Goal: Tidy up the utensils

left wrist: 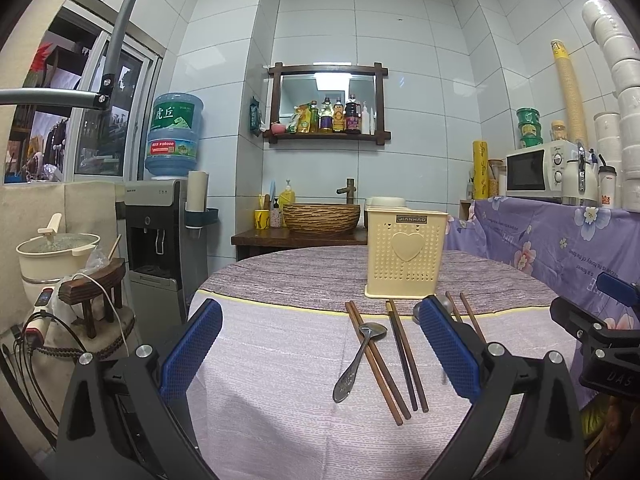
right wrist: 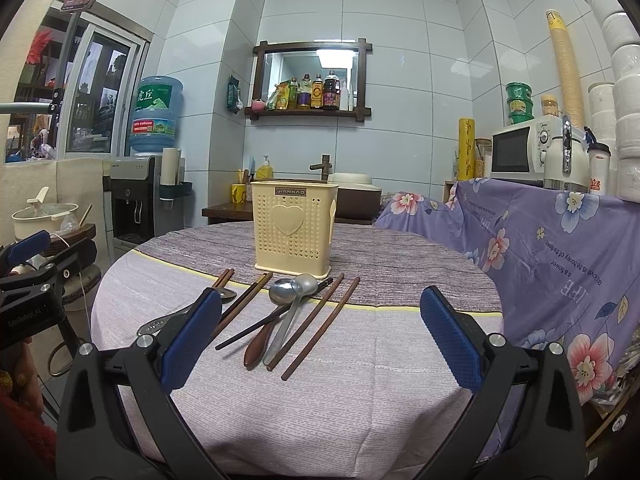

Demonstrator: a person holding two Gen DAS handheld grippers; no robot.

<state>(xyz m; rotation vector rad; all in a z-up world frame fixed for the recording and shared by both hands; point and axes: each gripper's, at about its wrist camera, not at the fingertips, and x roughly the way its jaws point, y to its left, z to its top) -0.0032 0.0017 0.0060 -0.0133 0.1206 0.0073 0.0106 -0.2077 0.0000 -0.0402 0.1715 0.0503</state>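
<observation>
Hovering wide apart and empty, the left claw [left wrist: 320,356] and right claw [right wrist: 320,340] frame utensils that all lie loose on the worktop [right wrist: 320,408]: chopsticks [right wrist: 320,328] and spoons [right wrist: 286,308] just before the cream utensil holder [right wrist: 294,230]. Nothing visibly stands in it, so sorting seems unstarted. A lilac cloth covers the round worktop; behind stand a basin [left wrist: 322,218], water dispenser [left wrist: 160,236] and microwave [right wrist: 520,150].

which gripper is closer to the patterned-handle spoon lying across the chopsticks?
Left. The left gripper is open with the spoon between its fingers. The right gripper is open too; the spoon lies off to its left.
</observation>
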